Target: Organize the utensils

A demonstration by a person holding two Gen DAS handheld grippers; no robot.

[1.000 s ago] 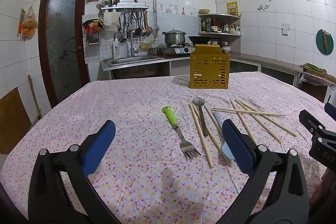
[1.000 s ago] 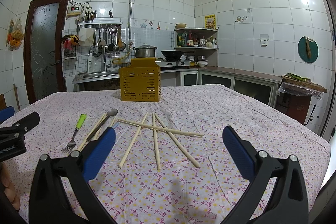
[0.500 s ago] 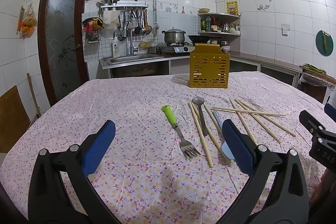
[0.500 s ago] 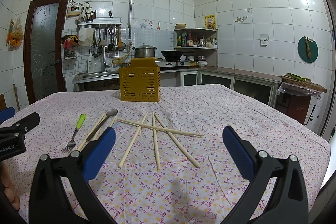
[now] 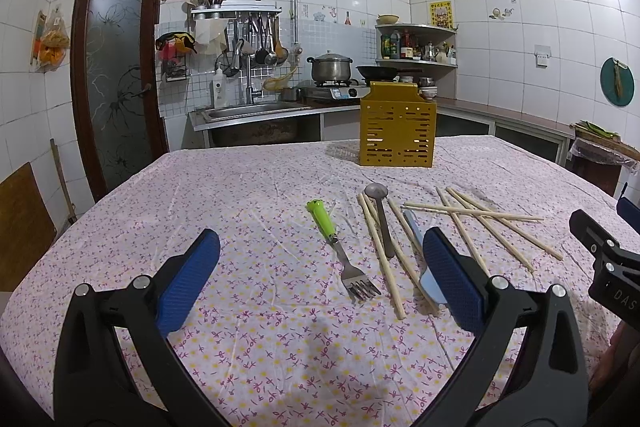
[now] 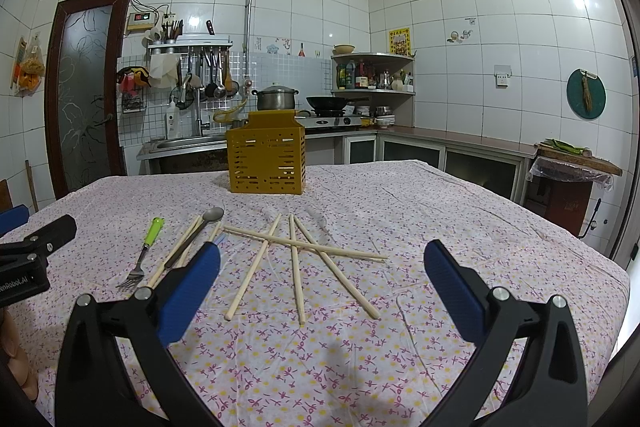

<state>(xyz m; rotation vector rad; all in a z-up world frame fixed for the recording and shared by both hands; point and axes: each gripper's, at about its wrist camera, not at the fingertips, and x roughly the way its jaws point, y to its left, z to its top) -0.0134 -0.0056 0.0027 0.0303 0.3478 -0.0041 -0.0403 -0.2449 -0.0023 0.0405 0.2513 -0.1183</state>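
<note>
Above the tablecloth [image 5: 248, 187], left tongs [image 5: 320, 277] and right tongs [image 6: 322, 285] spread wide, empty, touching nothing

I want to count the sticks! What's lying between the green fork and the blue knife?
In the left wrist view, two chopsticks and a grey spoon lie between the green-handled fork and the blue knife.
</note>
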